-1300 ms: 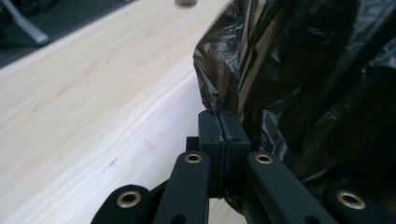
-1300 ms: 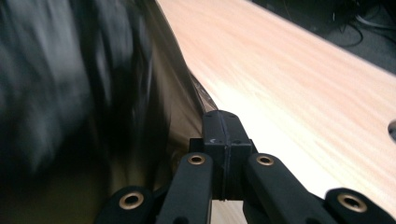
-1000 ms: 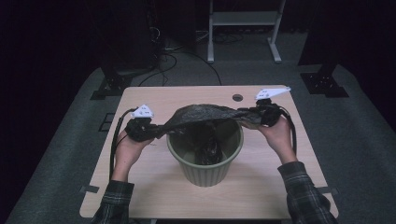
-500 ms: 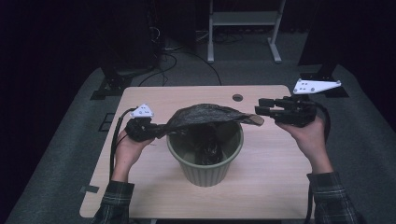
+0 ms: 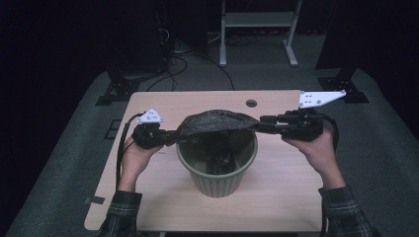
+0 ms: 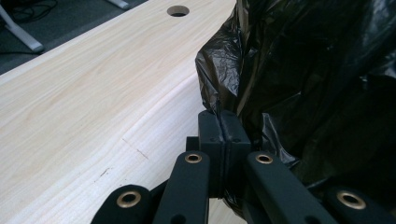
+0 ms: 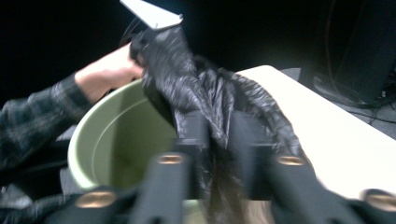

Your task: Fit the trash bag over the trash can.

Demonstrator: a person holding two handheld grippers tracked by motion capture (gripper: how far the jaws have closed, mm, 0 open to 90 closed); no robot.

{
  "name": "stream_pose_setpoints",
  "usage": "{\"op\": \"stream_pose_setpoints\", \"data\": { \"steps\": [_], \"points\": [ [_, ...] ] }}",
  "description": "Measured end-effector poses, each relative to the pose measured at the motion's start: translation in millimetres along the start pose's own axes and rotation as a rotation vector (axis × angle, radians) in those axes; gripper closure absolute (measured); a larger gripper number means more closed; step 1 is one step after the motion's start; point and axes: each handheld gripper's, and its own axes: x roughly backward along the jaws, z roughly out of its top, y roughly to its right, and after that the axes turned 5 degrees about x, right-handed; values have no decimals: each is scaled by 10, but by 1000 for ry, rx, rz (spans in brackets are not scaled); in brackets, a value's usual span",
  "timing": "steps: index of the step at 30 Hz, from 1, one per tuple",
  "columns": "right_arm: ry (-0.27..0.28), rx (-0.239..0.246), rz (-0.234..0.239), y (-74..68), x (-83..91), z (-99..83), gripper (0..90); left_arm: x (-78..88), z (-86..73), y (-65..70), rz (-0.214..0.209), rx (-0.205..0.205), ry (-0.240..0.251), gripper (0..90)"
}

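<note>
Green bin (image 5: 217,170) on desk (image 5: 163,106), black bag (image 5: 215,123) dipping inside. Bag stretched crosswise over rim. Left gripper (image 5: 165,137) clamped on bag; right gripper (image 5: 264,123), just closing, pinching the opposite edge.

Bag (image 5: 217,123) covering part of bin (image 5: 217,173) rim, right tongs (image 7: 217,135) blurring, bag spilling past frame edge in left gripper view

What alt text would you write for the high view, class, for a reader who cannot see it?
A black bin bag is stretched above a green bin on a wooden table, its ends pinched by the left hand-held gripper and the right hand-held gripper, whose jaws have just been closing. Part of the bag hangs inside the bin.
</note>
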Motion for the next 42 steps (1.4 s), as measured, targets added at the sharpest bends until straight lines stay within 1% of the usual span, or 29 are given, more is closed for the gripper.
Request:
{"op": "stream_pose_setpoints", "data": {
  "steps": [1,2,7,12,14,17,21,25,27,28,29,31,32,33,35,36,37,40,42],
  "points": [
    [-7,14,10,-17,-11,-11,861,2,3,1,-1,-3,1,891],
    [-14,25,19,-33,-19,-19,900,4,5,3,-3,-3,1,891],
    [-37,40,35,-102,-21,-58,900,6,11,2,-2,0,-1,892],
    [-46,38,65,-212,14,-179,900,8,8,13,-5,-3,-3,891],
    [-37,36,72,-255,44,-257,900,13,4,18,-6,1,0,891],
    [-33,22,99,-334,70,-391,900,16,6,19,-5,-3,-2,891],
    [-66,12,134,-463,29,-555,900,22,12,28,-7,-7,-3,891],
    [-100,9,178,-591,-58,-701,900,14,16,40,-8,-7,-2,891],
    [-117,4,211,-652,-132,-769,900,14,18,47,-8,-10,-3,891],
    [-140,6,224,-684,-180,-801,900,14,19,48,-8,-10,-2,891],
    [-177,7,231,-720,-243,-845,900,13,19,48,-8,-8,-3,891],
    [-210,1,249,-745,-336,-927,900,11,19,48,-11,-7,0,891],
    [-236,-9,255,-754,-395,-994,900,10,20,51,-15,-7,2,891],
    [-241,-22,267,-752,-437,-1052,900,11,21,55,-19,-6,6,891],
    [-232,-45,288,-750,-487,-1133,900,13,29,69,-30,-8,16,891],
    [-227,-54,293,-747,-515,-1183,900,19,42,80,-36,-14,18,891],
    [-226,-68,310,-751,-553,-1237,900,23,53,91,-39,-17,25,891],
    [-259,-51,336,-838,-653,-1310,900,56,84,123,-37,-25,32,891],
    [-280,-47,341,-883,-704,-1333,900,67,94,125,-35,-28,33,891]
  ]
}}
